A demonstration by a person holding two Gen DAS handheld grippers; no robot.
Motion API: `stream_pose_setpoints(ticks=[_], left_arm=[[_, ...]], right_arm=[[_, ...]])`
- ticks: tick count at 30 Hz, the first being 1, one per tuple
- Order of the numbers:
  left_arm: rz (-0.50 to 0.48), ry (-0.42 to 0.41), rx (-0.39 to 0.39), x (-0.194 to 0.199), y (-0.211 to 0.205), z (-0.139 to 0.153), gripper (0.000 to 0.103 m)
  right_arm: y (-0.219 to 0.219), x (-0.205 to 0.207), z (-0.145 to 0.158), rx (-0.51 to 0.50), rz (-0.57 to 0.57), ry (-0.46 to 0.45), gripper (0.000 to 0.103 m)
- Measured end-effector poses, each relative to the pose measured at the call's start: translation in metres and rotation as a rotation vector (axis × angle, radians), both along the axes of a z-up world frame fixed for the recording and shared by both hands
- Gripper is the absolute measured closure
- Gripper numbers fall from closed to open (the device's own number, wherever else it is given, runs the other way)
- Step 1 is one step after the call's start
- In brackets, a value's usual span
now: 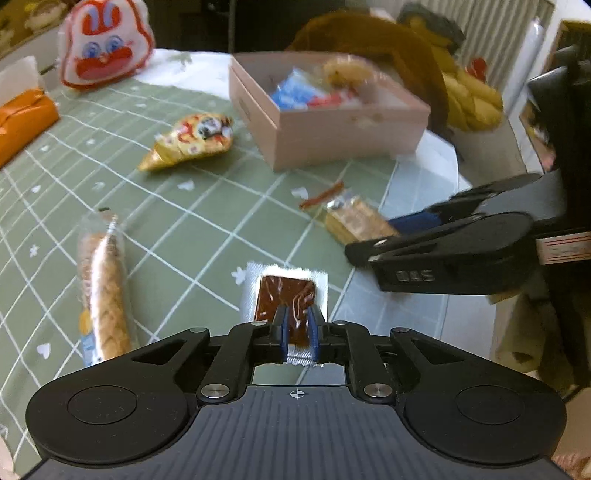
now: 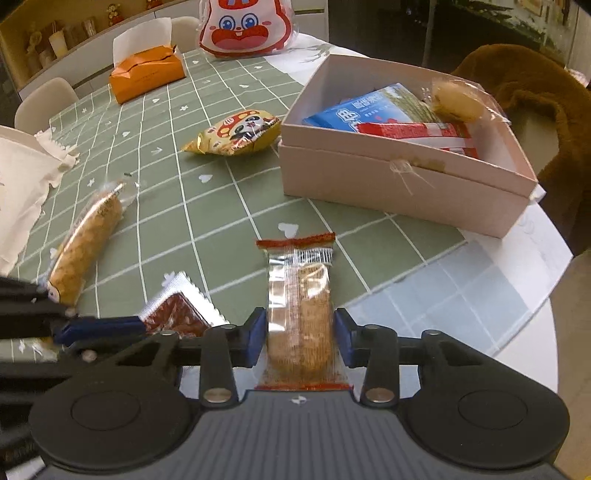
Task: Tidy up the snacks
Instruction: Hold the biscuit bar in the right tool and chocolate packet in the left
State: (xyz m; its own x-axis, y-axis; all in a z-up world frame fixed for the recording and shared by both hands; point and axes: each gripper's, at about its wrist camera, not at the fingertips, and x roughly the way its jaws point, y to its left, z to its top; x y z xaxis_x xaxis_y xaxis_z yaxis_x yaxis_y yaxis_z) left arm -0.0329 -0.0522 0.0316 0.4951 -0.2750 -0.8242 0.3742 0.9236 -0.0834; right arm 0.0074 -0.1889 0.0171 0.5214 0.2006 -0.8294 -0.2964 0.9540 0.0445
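Note:
A pink box holds several snacks at the back right. My left gripper is shut on a brown square snack in silver wrap, also seen in the right wrist view. My right gripper straddles a clear-wrapped cracker pack with red ends; its pads stand close on both sides. In the left wrist view the right gripper is at that cracker pack. A long bread stick pack and a yellow mushroom-print bag lie on the green checked cloth.
A rabbit-shaped red and white bag and an orange tissue box stand at the back. A brown plush toy sits beside the box. White cloth lies left. The table edge is near right.

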Motion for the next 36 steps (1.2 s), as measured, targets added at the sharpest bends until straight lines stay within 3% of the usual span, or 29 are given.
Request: stream_pose_setpoints(ticks=[3, 8, 10, 12, 16, 19, 36], left_arm=[[-0.064, -0.032, 0.069, -0.005, -0.01, -0.006, 0.087], [-0.15, -0.056, 0.117, -0.01, -0.023, -0.007, 0.087], [-0.185, -0.05, 0.118, -0.011, -0.026, -0.007, 0.079], [-0.212, -0.041, 0.104, -0.011, -0.028, -0.008, 0.064], [-0.102, -0.049, 0.04, -0.007, -0.017, -0.003, 0.065], [-0.038, -0.042, 0.038, 0.001, -0.01, -0.003, 0.067], [-0.054, 0.008, 0.02, 0.01, -0.014, -0.007, 0.066]], right_arm=[[-0.006, -0.004, 0.0, 0.0, -0.014, -0.005, 0.063], [-0.016, -0.006, -0.001, 0.022, -0.041, -0.003, 0.062], [-0.016, -0.006, -0.001, 0.023, -0.04, -0.005, 0.061], [-0.015, -0.007, -0.002, 0.021, -0.037, -0.009, 0.059], [-0.011, -0.009, -0.003, 0.008, -0.026, -0.018, 0.056], [-0.01, -0.01, -0.003, 0.007, -0.021, -0.021, 0.054], [-0.009, -0.01, -0.004, 0.005, -0.014, -0.028, 0.048]])
